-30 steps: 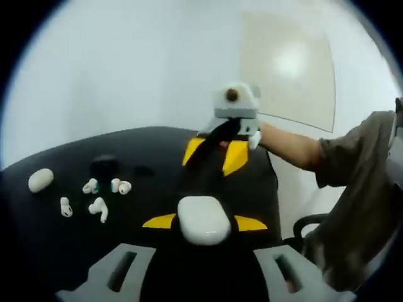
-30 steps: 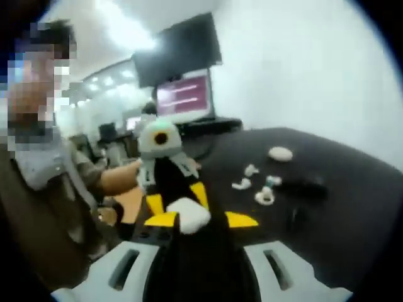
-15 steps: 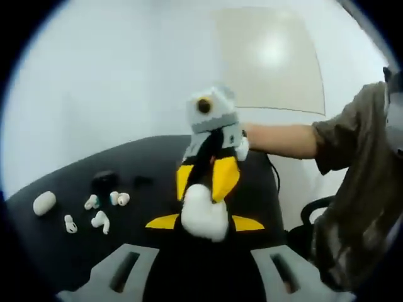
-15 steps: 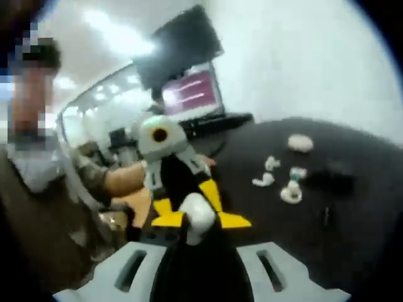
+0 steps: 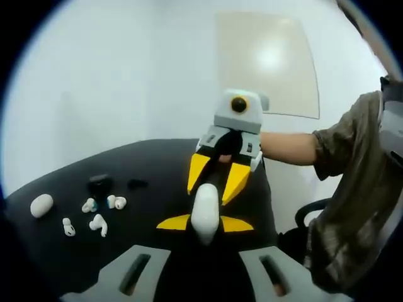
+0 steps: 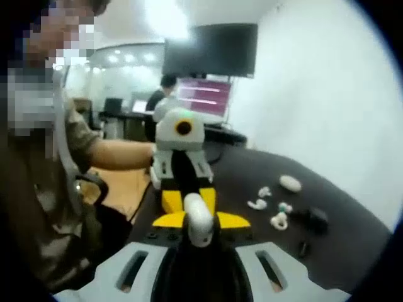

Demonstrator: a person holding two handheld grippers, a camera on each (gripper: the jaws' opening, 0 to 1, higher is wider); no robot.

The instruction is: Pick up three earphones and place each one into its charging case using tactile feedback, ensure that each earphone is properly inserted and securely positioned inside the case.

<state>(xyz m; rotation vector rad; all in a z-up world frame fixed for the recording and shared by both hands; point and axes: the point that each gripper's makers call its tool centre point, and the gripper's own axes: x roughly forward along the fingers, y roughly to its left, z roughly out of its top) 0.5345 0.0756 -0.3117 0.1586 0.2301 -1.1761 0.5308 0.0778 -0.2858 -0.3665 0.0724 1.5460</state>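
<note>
A white charging case [image 5: 204, 214] is held in the air above the black table [image 5: 151, 157], seen edge-on and closed. My left gripper [image 5: 204, 223] is shut on it, one yellow tip on each side. My right gripper [image 5: 215, 189] faces it from across, its yellow fingers pinching the case's far end. In the right gripper view the same case [image 6: 197, 217] sits between my right gripper's [image 6: 199, 220] tips, with the left gripper [image 6: 189, 202] behind it. Several white earphones [image 5: 97, 223] lie loose on the table's left part, also the earphones [image 6: 257, 204] in the right gripper view.
Another white case [image 5: 41, 205] and a black case [image 5: 99, 184] lie beside the earphones; they show again as white case [image 6: 289, 183] and black case [image 6: 315, 219]. A person's arm [image 5: 286, 148] reaches in from the right. A dark monitor [image 6: 214, 50] hangs beyond the table.
The right gripper has come from above the table onto the held case and closed on its far end. The case has turned from broadside to edge-on.
</note>
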